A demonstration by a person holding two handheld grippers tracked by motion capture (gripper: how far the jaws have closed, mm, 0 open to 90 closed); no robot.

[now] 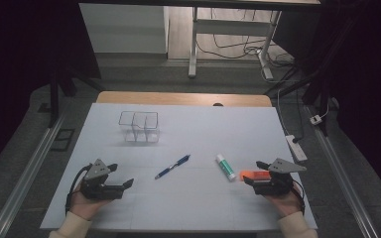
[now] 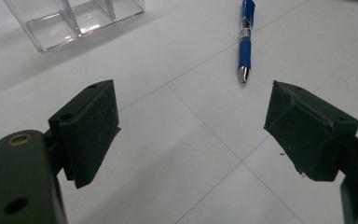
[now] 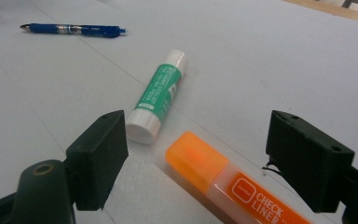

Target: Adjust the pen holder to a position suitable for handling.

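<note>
Two grippers gape — right gripper (image 3: 193,158) straddles the orange highlighter (image 3: 228,186).

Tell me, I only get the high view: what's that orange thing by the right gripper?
Observer: An orange highlighter; the right gripper view reads "CHECK LINER" on its barrel.
Operator: Is the gripper holding it?
Observer: No. The right gripper is open, jaws apart on either side of the highlighter, not touching it.
Operator: And the small white and green stick?
Observer: A glue stick, green label with white ends, lying just beyond the highlighter's cap.
Operator: Which way does the pen point?
Observer: The blue pen has its silver tip toward the open left gripper.
</note>
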